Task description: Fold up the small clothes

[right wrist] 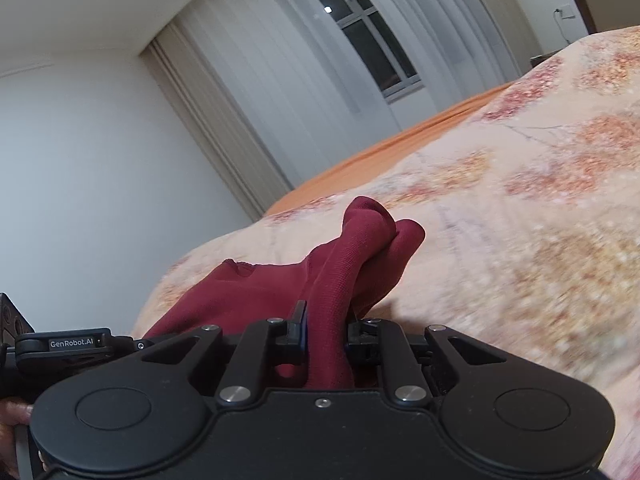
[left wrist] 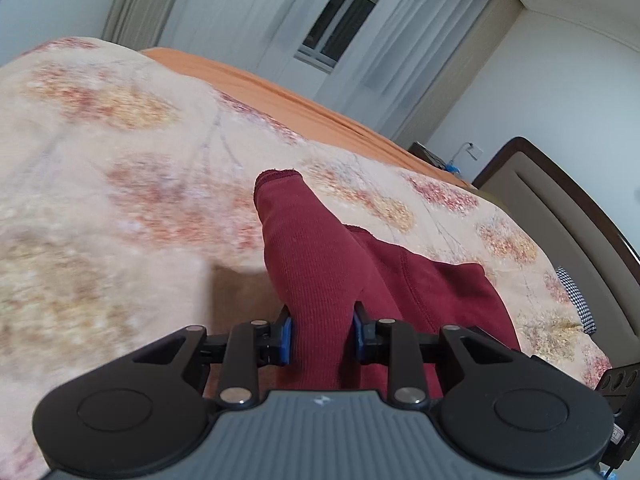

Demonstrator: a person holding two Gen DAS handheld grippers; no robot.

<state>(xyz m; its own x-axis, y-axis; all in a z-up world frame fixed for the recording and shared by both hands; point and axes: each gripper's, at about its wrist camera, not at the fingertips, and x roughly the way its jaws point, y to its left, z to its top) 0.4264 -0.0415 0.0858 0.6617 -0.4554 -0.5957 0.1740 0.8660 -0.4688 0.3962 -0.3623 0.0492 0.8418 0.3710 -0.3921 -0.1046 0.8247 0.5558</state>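
- The dark red cloth (left wrist: 316, 264) is a small piece of clothing with a ribbed knit, and I hold it in both of my claws.
- My left claw (left wrist: 322, 330) is clenched on a bunched-up fold of the red cloth. The fold sits tight between the two blue pads (left wrist: 285, 338).
- My right claw (right wrist: 324, 332) is clenched on another bunch of the same red cloth (right wrist: 340, 276). That bunch is squeezed thin between its black fingers.
- In both views a tip of the cloth pokes up past the claw, and the rest hangs down and spreads to the side.
- Seen from my left claw, the wide part of the cloth droops to the right, over the bed.
- Seen from my right claw, the wide part droops to the left, toward my other claw.
- Under the cloth is the bed, with a soft blanket (left wrist: 120, 168) on it. The blanket is cream with red and yellow leafy blotches.
- An orange sheet (left wrist: 256, 80) shows at the far edge of the blanket.
- A padded headboard (left wrist: 560, 200) with a dark frame stands at the right end of the bed in the left view.
- Behind the bed are long white curtains (right wrist: 256, 80) and a dark window (right wrist: 368, 36).
- A bit of my hand (right wrist: 14, 414) shows at the left edge of the right view.
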